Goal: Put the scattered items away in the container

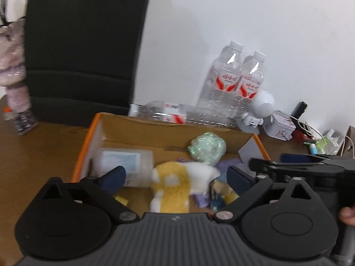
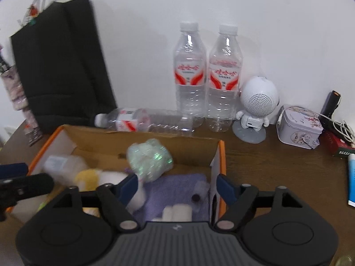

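Both grippers hang over the orange-edged box (image 2: 221,155) on the brown table (image 2: 277,161). The left gripper (image 1: 175,175) is spread wide, empty, above a yellow-white plush (image 1: 175,186). The right gripper (image 2: 177,182) is also spread wide, empty — a green shimmery bundle (image 2: 150,159), blurred, sits just above the purple cloth (image 2: 173,188) inside the box.

Matt cardboard box (image 2: 155,138) — fluffy plush (image 1: 175,188)

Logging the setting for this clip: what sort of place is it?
Probably a home or office desk against a white wall: water bottles, a small robot-shaped speaker and charger cables crowd the brown tabletop behind the cardboard box.
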A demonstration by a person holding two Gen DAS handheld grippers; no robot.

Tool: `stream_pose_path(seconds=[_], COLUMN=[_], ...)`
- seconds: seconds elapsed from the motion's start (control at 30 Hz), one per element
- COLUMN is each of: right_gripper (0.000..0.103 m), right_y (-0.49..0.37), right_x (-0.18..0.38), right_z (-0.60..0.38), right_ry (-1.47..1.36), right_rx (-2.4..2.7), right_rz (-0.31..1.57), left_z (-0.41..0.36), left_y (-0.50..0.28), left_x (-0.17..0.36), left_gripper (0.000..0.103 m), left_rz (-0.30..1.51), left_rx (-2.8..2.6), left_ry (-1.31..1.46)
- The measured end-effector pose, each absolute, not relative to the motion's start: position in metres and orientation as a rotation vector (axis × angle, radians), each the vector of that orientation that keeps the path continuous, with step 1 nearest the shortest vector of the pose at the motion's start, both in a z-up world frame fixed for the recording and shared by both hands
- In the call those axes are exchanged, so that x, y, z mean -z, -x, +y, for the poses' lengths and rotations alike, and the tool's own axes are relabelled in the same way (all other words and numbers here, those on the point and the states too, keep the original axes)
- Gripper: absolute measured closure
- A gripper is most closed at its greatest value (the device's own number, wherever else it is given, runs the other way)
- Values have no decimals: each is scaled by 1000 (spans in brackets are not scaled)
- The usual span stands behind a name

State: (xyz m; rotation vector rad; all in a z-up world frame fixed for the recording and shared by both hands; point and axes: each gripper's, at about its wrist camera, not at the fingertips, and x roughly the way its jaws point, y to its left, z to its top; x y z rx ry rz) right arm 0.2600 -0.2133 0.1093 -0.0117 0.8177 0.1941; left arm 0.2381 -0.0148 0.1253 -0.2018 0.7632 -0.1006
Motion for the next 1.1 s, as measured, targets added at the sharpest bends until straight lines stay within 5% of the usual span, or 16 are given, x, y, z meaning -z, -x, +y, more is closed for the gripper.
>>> stream_pose_path(seconds=[0.23,0.63,1.1], right_gripper=[19,11,9], right_y=[-191,-10,26], right_x=[-122,-21,-6], right_z=[-212,-192,-190], right_ry=[-16,33,58], right_rx=[-196,-162,-201], right_rz=[834,686,678], left_z=[-15,-26,-32], left_y=[-166,-6,16], left_x=[-141,-29,1], left_gripper=[0,0,0], left_rz=[717,632,704], left_rx=[45,21,31], left_ry=[142,-39,-21])
